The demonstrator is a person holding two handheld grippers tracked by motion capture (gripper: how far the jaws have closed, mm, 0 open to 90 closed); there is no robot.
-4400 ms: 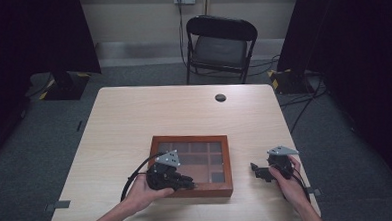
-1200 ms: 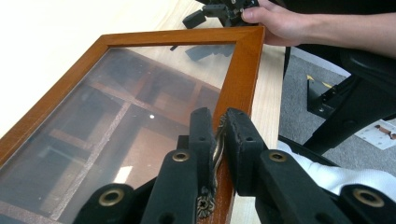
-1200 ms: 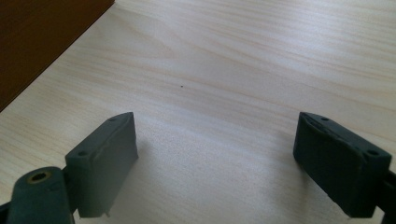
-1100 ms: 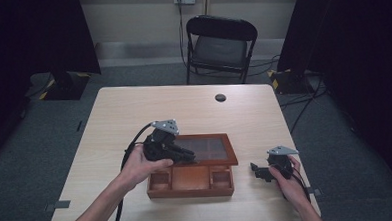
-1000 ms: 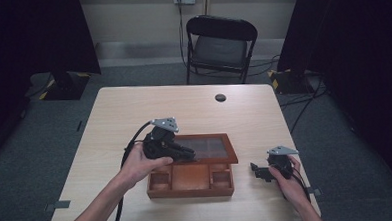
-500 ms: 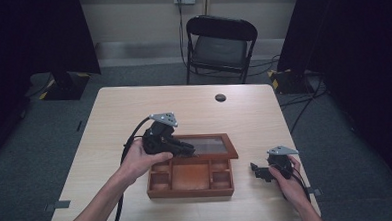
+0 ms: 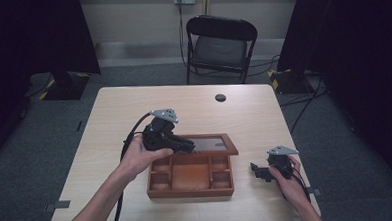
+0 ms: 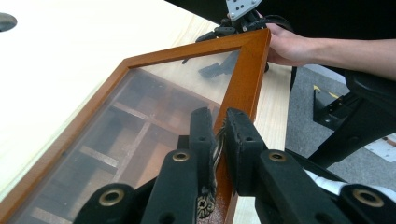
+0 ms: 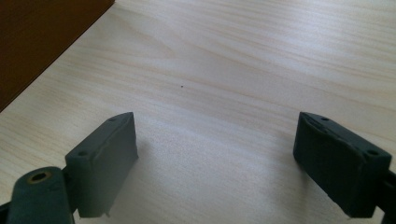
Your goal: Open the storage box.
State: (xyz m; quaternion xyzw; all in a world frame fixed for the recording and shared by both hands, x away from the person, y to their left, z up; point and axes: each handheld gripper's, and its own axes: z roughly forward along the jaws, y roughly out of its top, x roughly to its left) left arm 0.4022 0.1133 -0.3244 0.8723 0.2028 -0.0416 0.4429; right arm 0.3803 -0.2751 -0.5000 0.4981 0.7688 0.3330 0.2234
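A brown wooden box (image 7: 190, 193) with several compartments sits near the table's front edge. Its glass-paned lid (image 7: 210, 144) is lifted on its rear hinge and stands roughly level above the back of the box. My left gripper (image 7: 188, 147) is shut on the lid's front frame. In the left gripper view its jaws (image 8: 217, 121) pinch the frame (image 8: 243, 79) at a small brass clasp. My right gripper (image 7: 256, 169) rests on the table to the right of the box. In the right gripper view it (image 9: 215, 144) stands open over bare wood, with the box's side (image 9: 37, 37) at far left.
A small black round disc (image 7: 220, 97) lies at the back of the light wooden table (image 7: 109, 124). A black folding chair (image 7: 221, 42) stands behind the table. Dark curtains flank the room.
The lid was flat on the box at first; my left gripper has swung it up and back, a little higher over the last second. The right gripper has stayed put.
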